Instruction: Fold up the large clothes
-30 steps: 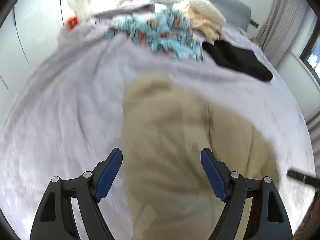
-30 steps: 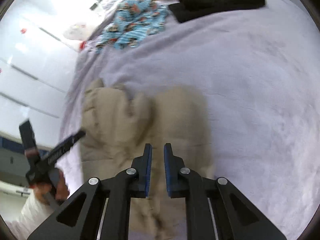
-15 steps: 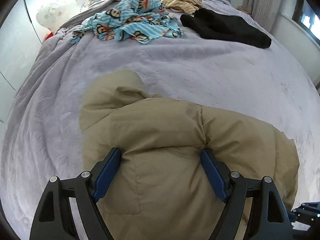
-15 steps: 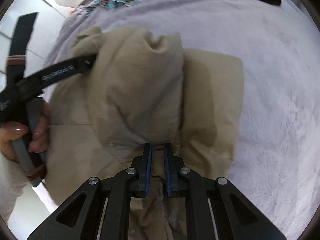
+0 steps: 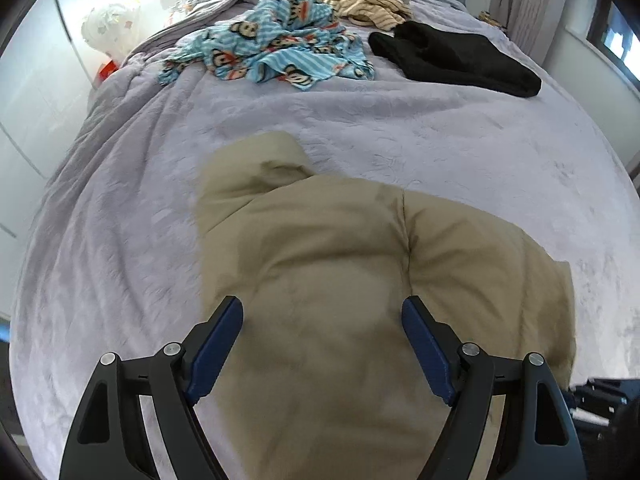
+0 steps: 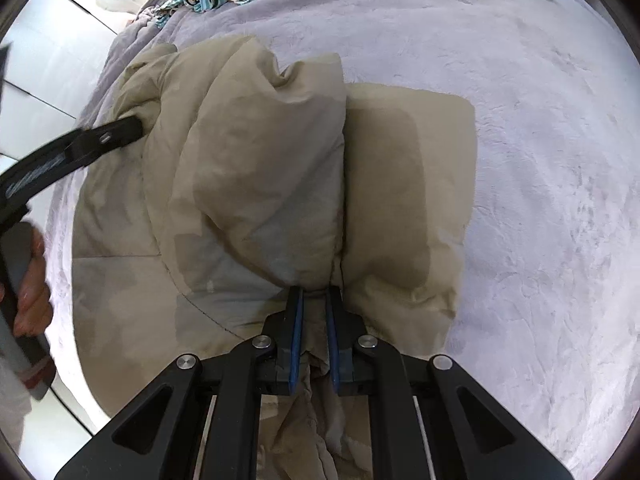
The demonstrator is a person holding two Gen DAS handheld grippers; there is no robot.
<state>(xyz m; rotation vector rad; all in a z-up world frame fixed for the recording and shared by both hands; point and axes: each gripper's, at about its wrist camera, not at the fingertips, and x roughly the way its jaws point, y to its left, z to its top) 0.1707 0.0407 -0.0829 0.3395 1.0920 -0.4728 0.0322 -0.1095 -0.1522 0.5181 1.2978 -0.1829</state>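
Directly beneath both sets of tongs, on the lilac-grey bed cover (image 5: 120, 216), lay the tan puffer jacket (image 5: 352, 264), bunched into a thick, partly folded mound. Its long axis ran away from the right tongs (image 6: 313, 300) toward the head of the bed, and crosswise in front of the left tongs (image 5: 322, 320). The right tongs were nearly closed, pinching a narrow ridge of tan fabric where two puffy sections of the jacket met. They pointed steeply down at the near edge of the mound, with a loose flap of the jacket hanging below them.

The left tongs stood wide apart, straddling the jacket's padded bulk without their blue pads (image 5: 218, 340) visibly pressing on it; they too pointed steeply down. From the right wrist camera, one black finger of the left tongs reached in over the jacket's left side, and the person's hand (image 6: 30, 284) gripped the handle at the frame's edge.

Judging by this, the right hand held the only grip, so the next fold probably depended on that pinched edge being carried along the long axis. The slippery, springy padding might push back open.

Well beyond the jacket lay a blue monkey-print garment (image 5: 272, 48), a black garment (image 5: 456, 64) and a cream striped one (image 5: 364, 0).
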